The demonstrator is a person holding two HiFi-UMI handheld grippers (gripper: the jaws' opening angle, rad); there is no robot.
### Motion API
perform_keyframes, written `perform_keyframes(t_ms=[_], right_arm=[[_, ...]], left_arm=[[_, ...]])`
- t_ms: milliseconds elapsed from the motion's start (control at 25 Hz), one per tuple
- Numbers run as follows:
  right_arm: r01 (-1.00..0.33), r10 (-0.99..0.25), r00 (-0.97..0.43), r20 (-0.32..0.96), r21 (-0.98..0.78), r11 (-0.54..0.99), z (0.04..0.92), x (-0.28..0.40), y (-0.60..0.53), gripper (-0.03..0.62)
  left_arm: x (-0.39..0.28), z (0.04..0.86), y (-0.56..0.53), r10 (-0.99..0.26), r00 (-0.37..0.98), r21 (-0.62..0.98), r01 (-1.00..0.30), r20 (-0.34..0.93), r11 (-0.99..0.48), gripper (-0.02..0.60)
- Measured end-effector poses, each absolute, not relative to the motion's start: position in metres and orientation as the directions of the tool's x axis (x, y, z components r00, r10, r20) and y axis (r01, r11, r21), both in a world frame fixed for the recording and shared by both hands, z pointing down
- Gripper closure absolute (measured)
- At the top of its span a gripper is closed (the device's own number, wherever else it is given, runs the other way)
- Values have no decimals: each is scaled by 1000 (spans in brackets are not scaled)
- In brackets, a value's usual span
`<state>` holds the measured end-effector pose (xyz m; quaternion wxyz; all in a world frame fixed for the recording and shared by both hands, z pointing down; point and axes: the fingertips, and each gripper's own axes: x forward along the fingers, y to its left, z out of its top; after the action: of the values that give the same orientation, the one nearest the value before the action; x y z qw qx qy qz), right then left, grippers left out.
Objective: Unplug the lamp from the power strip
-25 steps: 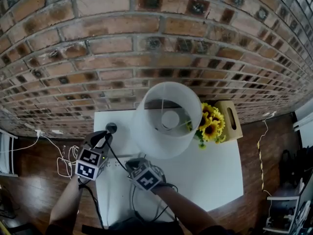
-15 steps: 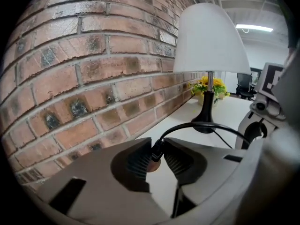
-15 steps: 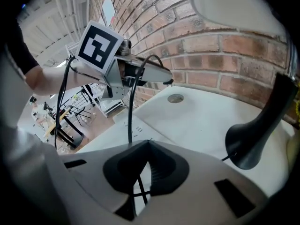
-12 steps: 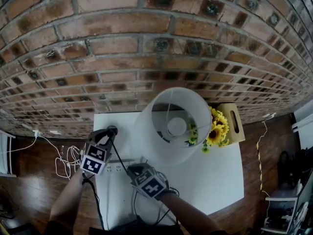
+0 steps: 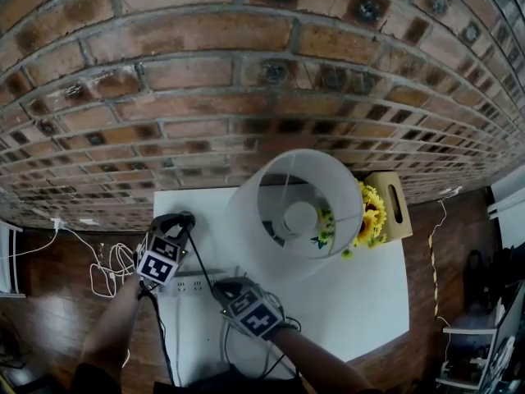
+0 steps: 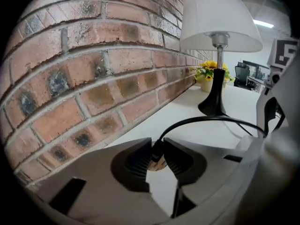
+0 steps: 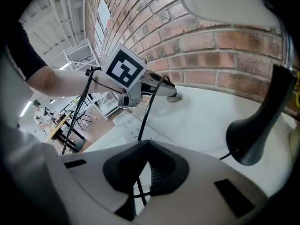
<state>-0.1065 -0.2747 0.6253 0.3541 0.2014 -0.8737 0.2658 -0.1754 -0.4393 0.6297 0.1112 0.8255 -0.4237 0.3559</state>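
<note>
Left gripper (image 6: 157, 150) is clamped on the plug (image 6: 160, 163), held clear of the strip (image 5: 190, 285) by the wall, so the lamp (image 5: 295, 212) looks unplugged; right gripper (image 7: 143, 146) pinches the cord (image 7: 150, 108) lower down, probably to control slack.

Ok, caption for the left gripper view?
Left tool grips the black lamp plug beside a red brick wall, the white-shaded lamp standing beyond on the white table.

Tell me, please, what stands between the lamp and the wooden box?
Sunflowers stand between the lamp and the box, as the head view shows.
</note>
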Motion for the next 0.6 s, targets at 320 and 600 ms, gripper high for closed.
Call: perform_keyframes(t_ms=[320,600], right_arm=[[-545,-162,-680,715,-345,764,625,-106,-275,592],[-545,-159,-688,708,-359,757,625,-106,-275,592]], left_arm=[[-175,648,-438,-561,374,-103,-760,739,-642,480],[-165,650,-429,-489,421,-30,-733,764,-679,402]])
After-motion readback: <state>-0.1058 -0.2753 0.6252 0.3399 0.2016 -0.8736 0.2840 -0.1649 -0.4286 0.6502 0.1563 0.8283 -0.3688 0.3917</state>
